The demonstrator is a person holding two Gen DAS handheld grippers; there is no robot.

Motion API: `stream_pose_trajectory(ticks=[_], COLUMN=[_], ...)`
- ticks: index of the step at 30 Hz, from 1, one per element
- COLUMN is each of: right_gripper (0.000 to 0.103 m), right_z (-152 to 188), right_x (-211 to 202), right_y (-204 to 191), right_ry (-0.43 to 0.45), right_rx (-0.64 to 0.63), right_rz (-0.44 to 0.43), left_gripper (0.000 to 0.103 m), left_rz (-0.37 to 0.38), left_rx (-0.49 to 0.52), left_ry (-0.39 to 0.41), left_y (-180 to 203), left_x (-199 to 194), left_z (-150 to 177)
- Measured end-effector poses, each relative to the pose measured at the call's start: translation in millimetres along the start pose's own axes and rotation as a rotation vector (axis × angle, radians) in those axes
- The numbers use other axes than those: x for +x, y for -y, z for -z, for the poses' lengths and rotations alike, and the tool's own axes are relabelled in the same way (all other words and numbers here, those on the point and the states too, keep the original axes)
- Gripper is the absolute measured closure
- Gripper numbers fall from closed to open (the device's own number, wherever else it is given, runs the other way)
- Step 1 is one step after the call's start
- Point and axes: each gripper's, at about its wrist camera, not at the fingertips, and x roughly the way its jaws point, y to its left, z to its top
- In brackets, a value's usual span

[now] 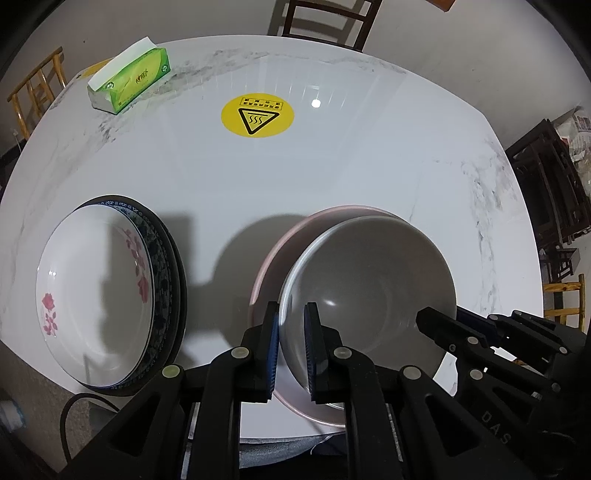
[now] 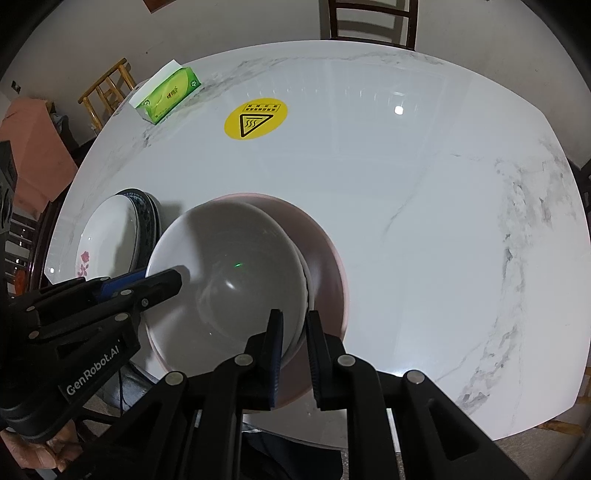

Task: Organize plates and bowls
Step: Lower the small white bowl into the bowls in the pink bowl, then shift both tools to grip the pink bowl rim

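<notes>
a home dining room — marble table (image 1: 332,166), wooden chairs (image 1: 325,18), tissue box (image 1: 129,81).

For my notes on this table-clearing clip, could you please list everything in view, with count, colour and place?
Bowl: one, white, over the pink bowl, rim pinched by both grippers.
Pink bowl: one, pink, under the white bowl, near table edge.
Plates: a stack, rose-patterned white on blue-patterned and dark ones, left of the bowls.
Tissue box: one, green, far left of table.
Sticker: one, yellow, table centre.
Table: one, white marble.
Chairs: several, dark and light wood, around table.
Left gripper: black, shut on bowl rim.
Right gripper: black, shut on opposite rim.
</notes>
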Motion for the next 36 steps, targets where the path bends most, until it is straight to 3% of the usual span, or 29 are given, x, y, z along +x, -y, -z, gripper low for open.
stream_pose_trajectory(ticks=[12, 21, 30, 36], right_gripper=[0.086, 0.084, 0.084, 0.084], right_z=[1.2, 4.0, 14.2, 22.0], right_x=[-1.7, -8.2, -37.5, -40.4], right_y=[3.3, 7.2, 21.6, 32.7], right_ry=[0.007, 0.036, 0.117, 0.124], right_rx=[0.01, 0.032, 0.078, 0.128], right_rz=[-0.015, -0.036, -0.051, -0.077], left_gripper=[0.093, 0.087, 0.081, 0.08], left_rz=[0.025, 0.106, 0.158, 0.192], left_rx=[0.013, -0.021, -0.099, -0.169], left_ry=[0.026, 0.083, 0.114, 0.088], left_y=[0.1, -11.4, -36.6, -54.3], left_x=[-4.0, -22.4, -39.0, -36.0], left_z=[2.0, 4.2, 9.6, 17.9])
